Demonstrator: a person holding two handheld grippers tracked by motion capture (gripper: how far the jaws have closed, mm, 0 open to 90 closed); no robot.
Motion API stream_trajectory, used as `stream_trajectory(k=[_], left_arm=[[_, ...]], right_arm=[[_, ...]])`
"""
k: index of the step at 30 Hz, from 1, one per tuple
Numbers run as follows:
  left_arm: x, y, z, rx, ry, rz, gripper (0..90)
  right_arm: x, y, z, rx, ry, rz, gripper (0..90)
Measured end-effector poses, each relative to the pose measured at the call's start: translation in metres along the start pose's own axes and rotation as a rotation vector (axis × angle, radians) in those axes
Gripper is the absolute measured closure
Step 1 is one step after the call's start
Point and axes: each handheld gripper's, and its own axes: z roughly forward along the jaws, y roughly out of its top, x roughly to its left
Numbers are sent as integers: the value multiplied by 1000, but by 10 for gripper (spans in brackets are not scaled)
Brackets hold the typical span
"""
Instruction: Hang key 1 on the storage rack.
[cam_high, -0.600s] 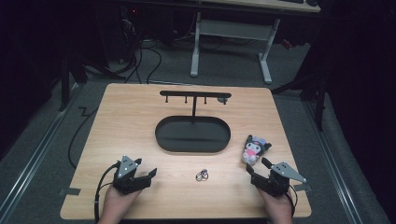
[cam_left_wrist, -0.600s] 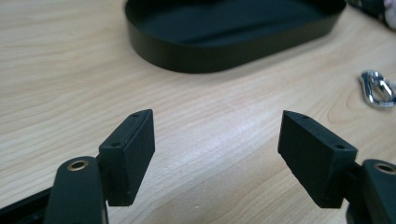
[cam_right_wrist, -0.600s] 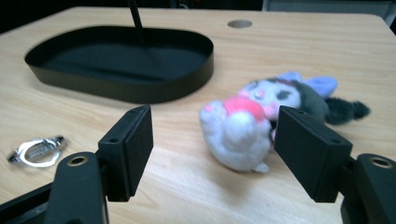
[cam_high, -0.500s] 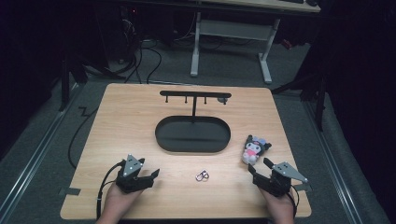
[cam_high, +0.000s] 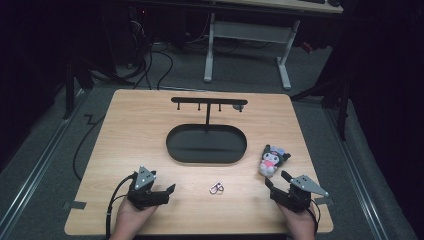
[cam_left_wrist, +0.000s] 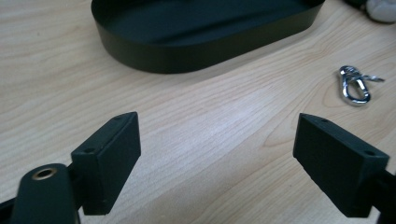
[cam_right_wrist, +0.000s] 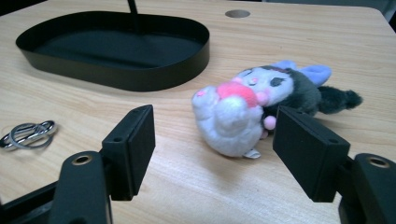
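The left gripper has slid a touch rightward along the near edge since a moment ago, jaws spread wide over bare wood, nothing held. The right gripper has hardly shifted, jaws just as wide, empty. The plush toy lies on its side just beyond them, near the table's right edge. A metal clasp sits between both grippers, apart from each. Farther off, the black oval tray holds the centre, its hook stand rising behind.

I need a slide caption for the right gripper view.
Open right gripper facing a plush toy beside a black tray.
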Motion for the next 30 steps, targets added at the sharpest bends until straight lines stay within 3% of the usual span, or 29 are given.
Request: stream_trajectory(k=[2,5,7,9,13,14,15,16,19,26,30], left_arm=[[1,5,-4,-7,-27,21,152],[4,4,-8,1,-19,49,152],[6,2,-9,1,-22,28,150],[15,-2,-11,-18,-59,-56,148],[22,-8,-21,-73,-11,-37,241],[24,-9,-22,-74,-11,-46,250],[24,-9,-22,-74,-11,-46,255],[28,-11,-23,-81,-14,-53,265],[28,-11,-23,-83,-10,-29,284],[22,-11,-20,-84,-15,26,307],[20,-13,-21,-82,-13,39,308]], right_arm=[[2,0,-1,3,3,0,324],[4,0,0,12,16,2,339],[7,1,2,19,22,-3,370],[12,4,5,22,31,-5,411],[23,10,12,31,24,-28,617],[26,10,15,37,20,-37,675],[26,10,15,37,20,-37,675],[33,12,20,50,7,-43,773],[41,21,33,81,-11,-63,867],[35,38,74,170,-92,-44,896],[26,33,78,209,-110,-25,897]])
